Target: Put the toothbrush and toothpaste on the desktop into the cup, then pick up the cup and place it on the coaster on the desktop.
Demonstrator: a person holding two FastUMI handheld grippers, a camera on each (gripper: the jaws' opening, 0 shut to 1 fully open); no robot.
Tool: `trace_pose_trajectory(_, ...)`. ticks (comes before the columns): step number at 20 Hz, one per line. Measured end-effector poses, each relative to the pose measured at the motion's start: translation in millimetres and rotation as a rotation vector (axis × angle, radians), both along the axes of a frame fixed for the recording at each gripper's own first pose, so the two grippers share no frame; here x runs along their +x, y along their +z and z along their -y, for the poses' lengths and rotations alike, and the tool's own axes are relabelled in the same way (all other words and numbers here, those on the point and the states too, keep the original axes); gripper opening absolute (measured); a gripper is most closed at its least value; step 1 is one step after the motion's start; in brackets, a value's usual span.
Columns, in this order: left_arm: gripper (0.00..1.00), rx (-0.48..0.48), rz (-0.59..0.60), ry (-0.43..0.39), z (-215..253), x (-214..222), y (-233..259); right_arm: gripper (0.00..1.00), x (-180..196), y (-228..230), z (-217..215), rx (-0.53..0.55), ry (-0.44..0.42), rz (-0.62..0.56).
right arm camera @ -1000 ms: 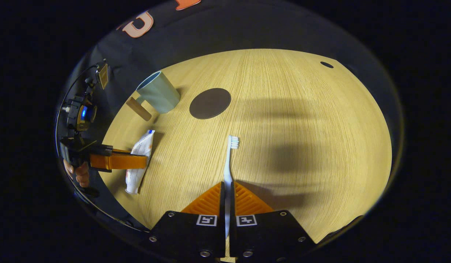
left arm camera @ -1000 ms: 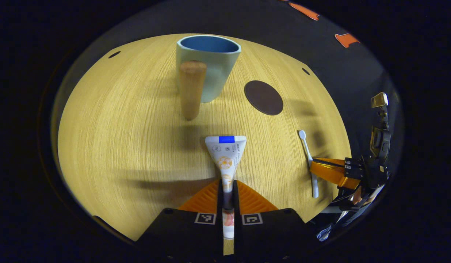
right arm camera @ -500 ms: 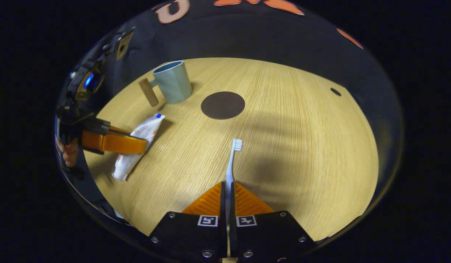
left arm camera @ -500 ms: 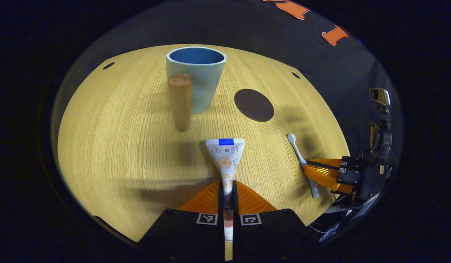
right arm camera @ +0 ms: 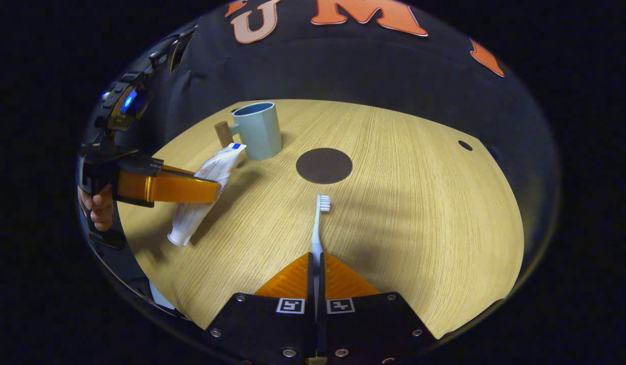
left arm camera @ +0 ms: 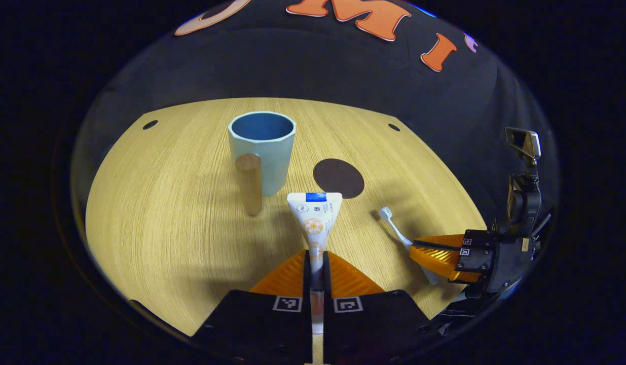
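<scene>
In the left gripper view, the left hand-held gripper (left arm camera: 316, 263) pinches the white toothpaste tube with an orange flower print and a blue strip at its flat end (left arm camera: 314, 223) between its 2 fingers, and the tube points toward 12 o'clock. The pale blue cup with a round wooden handle (left arm camera: 262, 151) stands upright on the light wooden tabletop (left arm camera: 160, 213) at 11 o'clock from the tube. The dark brown round coaster (left arm camera: 338, 178) lies flat at 1 o'clock, just beside the cup but apart from it. In the right gripper view, the right hand-held gripper (right arm camera: 316, 263) is pressed on the handle of the white toothbrush (right arm camera: 319, 223), whose bristle head points to 12 o'clock, toward the coaster (right arm camera: 324, 165). There the toothpaste tube (right arm camera: 206, 192) is lifted and tilted, its flat end near the cup (right arm camera: 257, 130), at 10 o'clock. A hand (right arm camera: 101, 207) holds that other gripper at 9 o'clock.
</scene>
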State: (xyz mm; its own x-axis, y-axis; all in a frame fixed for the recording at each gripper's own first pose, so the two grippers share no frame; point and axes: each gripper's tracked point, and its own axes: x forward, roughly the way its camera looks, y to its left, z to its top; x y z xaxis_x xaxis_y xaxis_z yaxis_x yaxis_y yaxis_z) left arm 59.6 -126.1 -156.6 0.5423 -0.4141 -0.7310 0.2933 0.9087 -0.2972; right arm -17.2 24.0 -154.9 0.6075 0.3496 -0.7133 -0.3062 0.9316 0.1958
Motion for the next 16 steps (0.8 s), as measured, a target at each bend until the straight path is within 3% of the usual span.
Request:
trace_pose_trajectory(7,0.08,-0.046,0.176,0.031,-3.2,10.5,18.6,0.01,-4.8,7.8,-1.5,0.085,-0.016,0.137)
trace_pose_trajectory(16,0.08,-0.165,0.351,0.131,-15.4,31.7,67.7,0.02,0.6,55.6,11.1,0.239,-0.053,0.336)
